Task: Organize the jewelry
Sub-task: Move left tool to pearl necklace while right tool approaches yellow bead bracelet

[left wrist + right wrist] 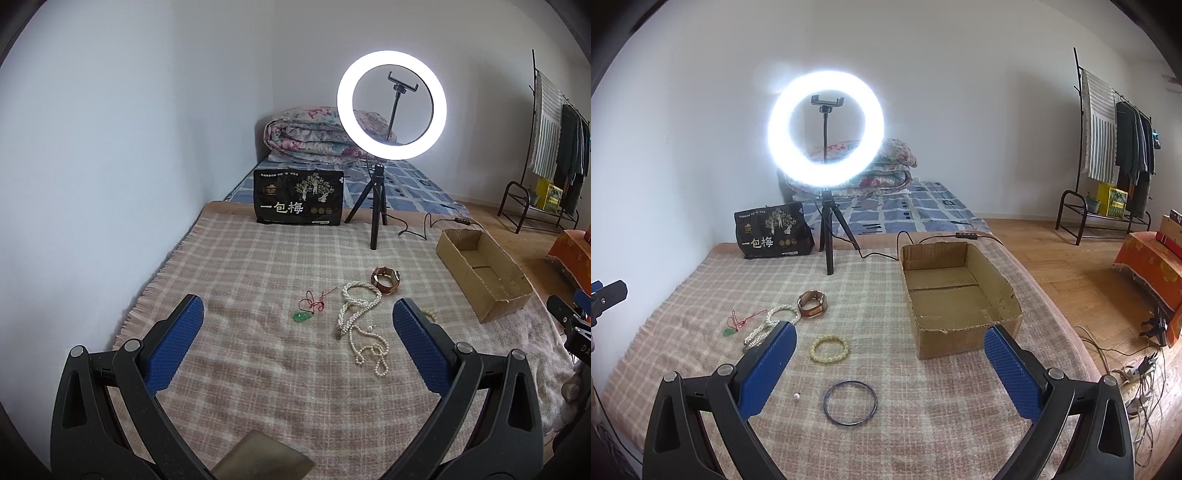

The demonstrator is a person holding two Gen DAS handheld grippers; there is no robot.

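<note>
Both grippers, left gripper (297,325) and right gripper (890,349), hover with fingers spread wide, holding nothing. On the checked blanket (886,295) lie a limp pearl necklace (360,317), best pinched mid-strand, and a dark bangle (850,403), probably stiff, beside an empty cardboard box (964,338).

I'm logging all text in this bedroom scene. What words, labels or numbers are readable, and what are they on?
"一包梅": large white characters on the black snack bag standing by the ring light tripod.
Small print along the bag's top edge and its gold seals: too small to read.
Yellow box on the clothes rack shelf: printing blurred.
No text on the cardboard box.
</note>
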